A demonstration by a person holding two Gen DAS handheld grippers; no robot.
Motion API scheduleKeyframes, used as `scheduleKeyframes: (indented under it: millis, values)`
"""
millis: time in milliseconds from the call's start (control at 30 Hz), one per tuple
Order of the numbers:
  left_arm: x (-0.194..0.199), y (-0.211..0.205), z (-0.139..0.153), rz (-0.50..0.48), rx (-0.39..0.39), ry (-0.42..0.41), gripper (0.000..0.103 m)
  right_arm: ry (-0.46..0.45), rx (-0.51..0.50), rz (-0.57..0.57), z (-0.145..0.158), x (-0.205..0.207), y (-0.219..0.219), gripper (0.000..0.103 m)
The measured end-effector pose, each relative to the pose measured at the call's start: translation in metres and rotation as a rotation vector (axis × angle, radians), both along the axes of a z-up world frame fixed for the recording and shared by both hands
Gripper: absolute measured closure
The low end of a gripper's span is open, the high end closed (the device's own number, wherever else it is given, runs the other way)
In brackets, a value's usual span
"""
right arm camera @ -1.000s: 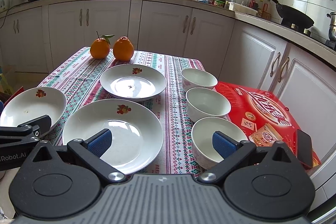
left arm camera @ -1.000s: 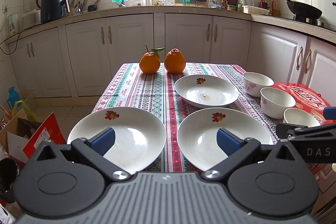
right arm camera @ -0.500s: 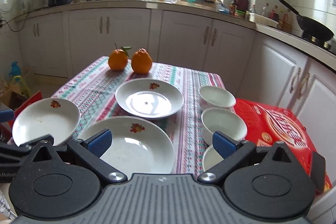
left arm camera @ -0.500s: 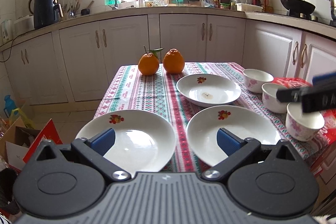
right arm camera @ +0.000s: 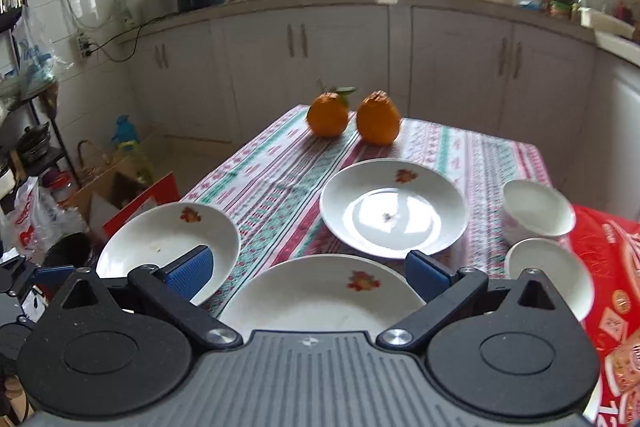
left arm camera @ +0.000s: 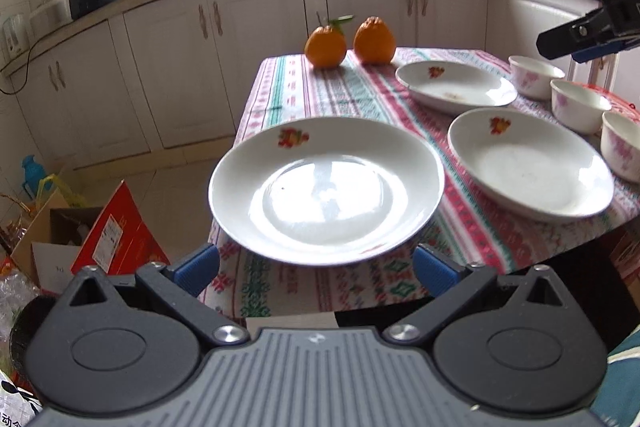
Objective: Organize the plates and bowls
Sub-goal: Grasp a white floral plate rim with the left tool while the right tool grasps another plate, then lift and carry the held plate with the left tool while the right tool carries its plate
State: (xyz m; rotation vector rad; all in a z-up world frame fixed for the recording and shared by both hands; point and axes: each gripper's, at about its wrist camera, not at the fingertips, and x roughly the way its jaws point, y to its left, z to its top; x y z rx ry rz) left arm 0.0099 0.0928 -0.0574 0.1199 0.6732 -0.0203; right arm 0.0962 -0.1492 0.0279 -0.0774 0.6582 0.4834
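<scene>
White plates point(left arm camera: 326, 187) and bowls point(left arm camera: 580, 105) all lie apart on the striped cloth, none stacked, while the left gripper point(left arm camera: 316, 265) and right gripper point(right arm camera: 308, 271) hover spread wide, empty.

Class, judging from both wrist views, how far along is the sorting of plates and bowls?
Done: nothing stacked. Three plates and three bowls lie separately on the tablecloth. In hand: nothing; left tongs and right tongs are open. Left: all stacking.
</scene>
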Motion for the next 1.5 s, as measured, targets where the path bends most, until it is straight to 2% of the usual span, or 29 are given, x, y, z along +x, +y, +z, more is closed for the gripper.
scheduleKeyframes:
  millis: [500,600,833,933,1233,1500]
  values:
    - [0.028,0.022,-0.024,-0.064,-0.062,0.055,0.001,0.050,-0.056,0.086,-0.016,0.036,0.044,0.000]
    - [0.032,0.027,-0.025,-0.081,-0.099,0.067,0.000,0.064,-0.067,0.115,-0.019,0.044,0.054,0.000]
    - [0.035,0.032,-0.026,-0.151,-0.102,0.055,0.000,0.077,-0.098,0.188,-0.025,0.061,0.080,0.000]
    - [0.036,0.035,-0.026,-0.168,-0.103,0.057,0.000,0.094,-0.098,0.252,-0.029,0.069,0.091,0.000]
    - [0.032,0.036,-0.028,-0.177,-0.101,0.031,0.000,0.233,-0.094,0.438,-0.051,0.104,0.126,0.000]
    - [0.036,0.039,-0.027,-0.219,-0.107,0.043,0.000,0.338,-0.084,0.510,-0.069,0.132,0.143,0.000]
